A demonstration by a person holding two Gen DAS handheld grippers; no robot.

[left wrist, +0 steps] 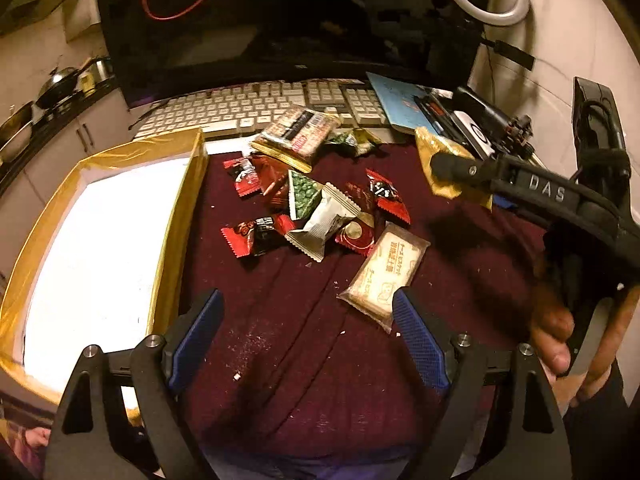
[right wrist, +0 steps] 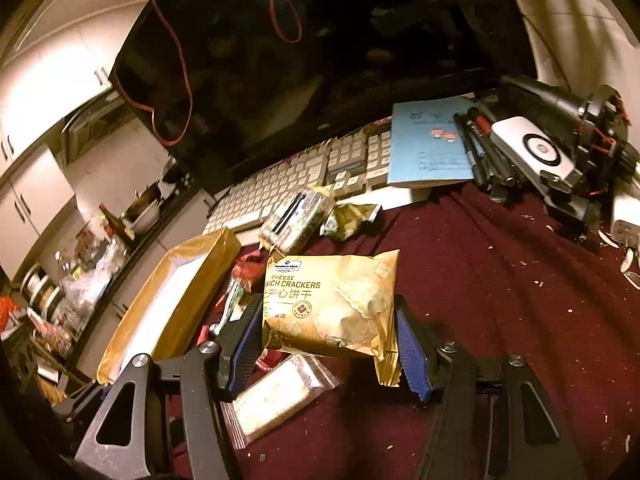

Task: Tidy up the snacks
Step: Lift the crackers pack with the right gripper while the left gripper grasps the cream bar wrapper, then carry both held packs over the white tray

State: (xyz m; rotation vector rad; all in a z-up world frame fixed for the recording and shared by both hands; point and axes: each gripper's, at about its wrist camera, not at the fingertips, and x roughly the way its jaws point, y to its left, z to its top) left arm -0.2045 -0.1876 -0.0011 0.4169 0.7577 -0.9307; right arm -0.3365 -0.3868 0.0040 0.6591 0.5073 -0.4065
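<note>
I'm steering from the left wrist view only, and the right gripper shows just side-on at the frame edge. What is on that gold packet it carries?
Observer: The gold packet reads "cheese sandwich crackers" on its face; the right gripper has it clamped between both blue pads.
Operator: Is it clear of the cloth?
Observer: It is held above a clear-wrapped biscuit pack lying on the maroon cloth.
Operator: Anything right of the blue booklet?
Observer: Black marker pens lie along the blue booklet, beside a silver device.
</note>
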